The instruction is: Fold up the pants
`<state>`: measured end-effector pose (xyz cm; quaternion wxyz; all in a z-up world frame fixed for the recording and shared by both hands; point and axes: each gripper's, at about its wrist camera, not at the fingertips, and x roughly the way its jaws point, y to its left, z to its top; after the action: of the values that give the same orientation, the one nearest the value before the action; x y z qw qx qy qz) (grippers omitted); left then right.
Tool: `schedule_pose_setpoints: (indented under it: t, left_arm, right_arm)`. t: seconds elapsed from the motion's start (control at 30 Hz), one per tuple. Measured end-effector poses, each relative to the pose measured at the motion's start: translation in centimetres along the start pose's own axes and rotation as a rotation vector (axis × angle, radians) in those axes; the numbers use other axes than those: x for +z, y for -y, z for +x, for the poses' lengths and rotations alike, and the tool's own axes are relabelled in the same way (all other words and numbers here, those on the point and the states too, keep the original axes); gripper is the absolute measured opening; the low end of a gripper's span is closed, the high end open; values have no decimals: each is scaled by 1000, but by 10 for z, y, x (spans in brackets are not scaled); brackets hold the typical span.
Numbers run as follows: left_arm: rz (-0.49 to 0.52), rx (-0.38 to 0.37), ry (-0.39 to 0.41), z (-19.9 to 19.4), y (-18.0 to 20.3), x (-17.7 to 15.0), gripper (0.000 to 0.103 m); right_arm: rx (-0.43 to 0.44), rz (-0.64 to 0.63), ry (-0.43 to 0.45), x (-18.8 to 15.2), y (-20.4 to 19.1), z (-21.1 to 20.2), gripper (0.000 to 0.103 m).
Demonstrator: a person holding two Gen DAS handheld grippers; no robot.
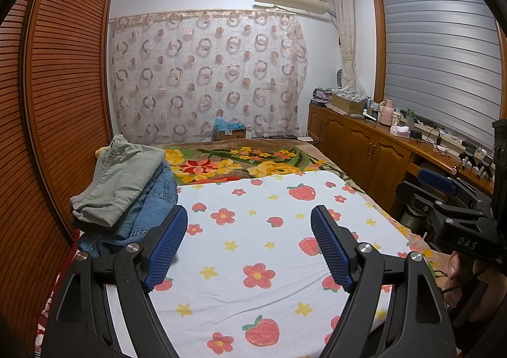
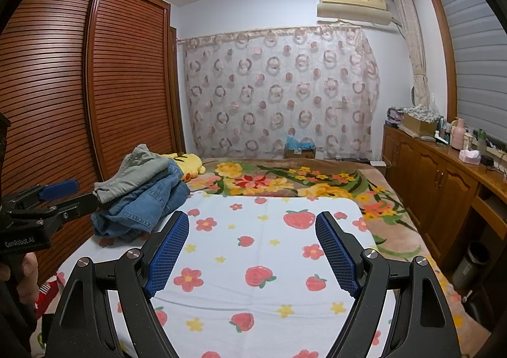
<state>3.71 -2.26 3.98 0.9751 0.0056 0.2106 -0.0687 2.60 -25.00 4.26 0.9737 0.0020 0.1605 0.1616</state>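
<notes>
slat wardrobe (image 1: 63, 88) L | wood cabinets (image 1: 364, 145) R | curtain (image 1: 206, 72) back wall

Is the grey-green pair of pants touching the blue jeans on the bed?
Touching. In the left wrist view the grey-green pants lie directly on top of the blue jeans, with no gap.

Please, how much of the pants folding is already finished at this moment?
Possibly done: grey-green pants lie folded on top of the pile. In hand: nothing; the left claw and right claw are both open and empty above the strawberry-print sheet, where no garment is spread. Left: the blue jeans under the grey pair look bunched, not neatly folded.
</notes>
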Motion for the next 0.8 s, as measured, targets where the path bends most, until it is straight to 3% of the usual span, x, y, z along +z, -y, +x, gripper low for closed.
schedule_pose_setpoints:
  t: [0.8]
  left_arm:
    - [-1,0,2,-1,-1,0,81]
  right_arm:
    - [-6,-9,11,-1,-3,-3,84]
